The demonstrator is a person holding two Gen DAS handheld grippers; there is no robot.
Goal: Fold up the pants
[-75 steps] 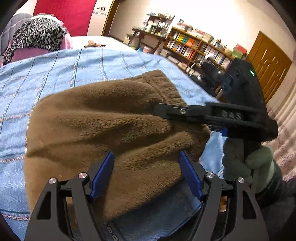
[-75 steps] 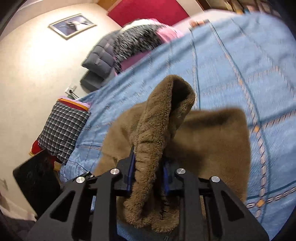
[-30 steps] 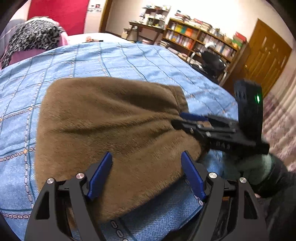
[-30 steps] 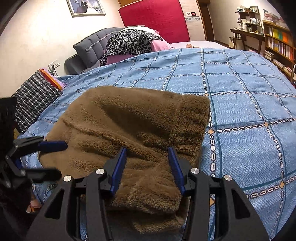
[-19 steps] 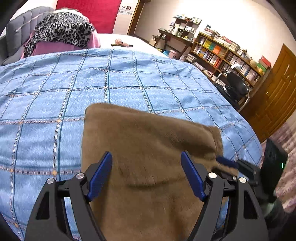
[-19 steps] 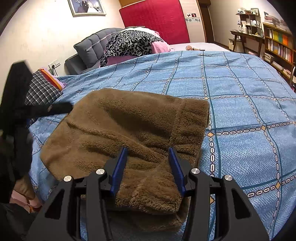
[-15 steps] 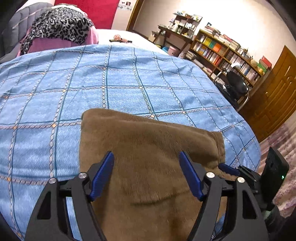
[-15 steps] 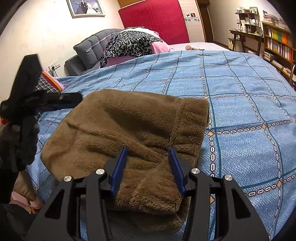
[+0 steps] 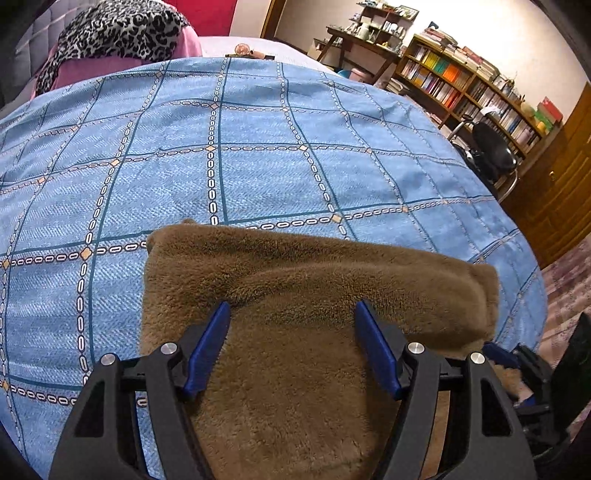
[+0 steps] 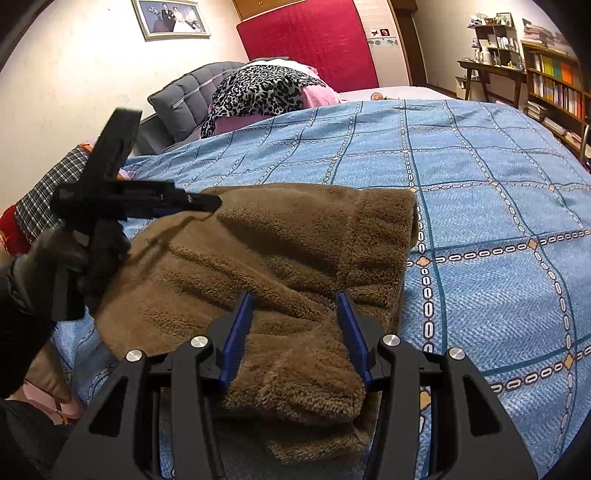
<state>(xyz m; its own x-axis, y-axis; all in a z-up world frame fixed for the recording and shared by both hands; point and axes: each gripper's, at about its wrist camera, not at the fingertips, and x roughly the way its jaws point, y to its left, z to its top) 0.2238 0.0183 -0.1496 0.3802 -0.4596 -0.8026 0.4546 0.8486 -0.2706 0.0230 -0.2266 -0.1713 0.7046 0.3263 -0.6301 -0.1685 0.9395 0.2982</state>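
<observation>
Left wrist view first: the bed (image 9: 258, 147) fills the picture under its blue checked bedspread (image 9: 332, 177), and near its front edge lie the brown fleece pants (image 9: 314, 295), folded into a thick pad with a rolled edge along the far side. Behind the bed, a bookshelf (image 9: 472, 85) lines the far wall beside a wooden door (image 9: 565, 192), and a leopard-print blanket (image 9: 118, 29) is heaped at the headboard end. Now the left claw (image 9: 291, 325): it hangs over the pants with its blue pads (image 9: 207, 347) standing apart, fabric showing between them, neither pad pressing on it, so it's open, jaws easing inward. Over to the right wrist view, where a gloved hand (image 10: 55, 254) holds that left claw above the pants' far left corner. The right claw (image 10: 295, 317) sits low at the near edge of the pants, a bunched hump of fleece between its blue pads; whether they actually pinch the fabric, I can't tell. Up on the wall, a framed photo (image 10: 170, 16).
</observation>
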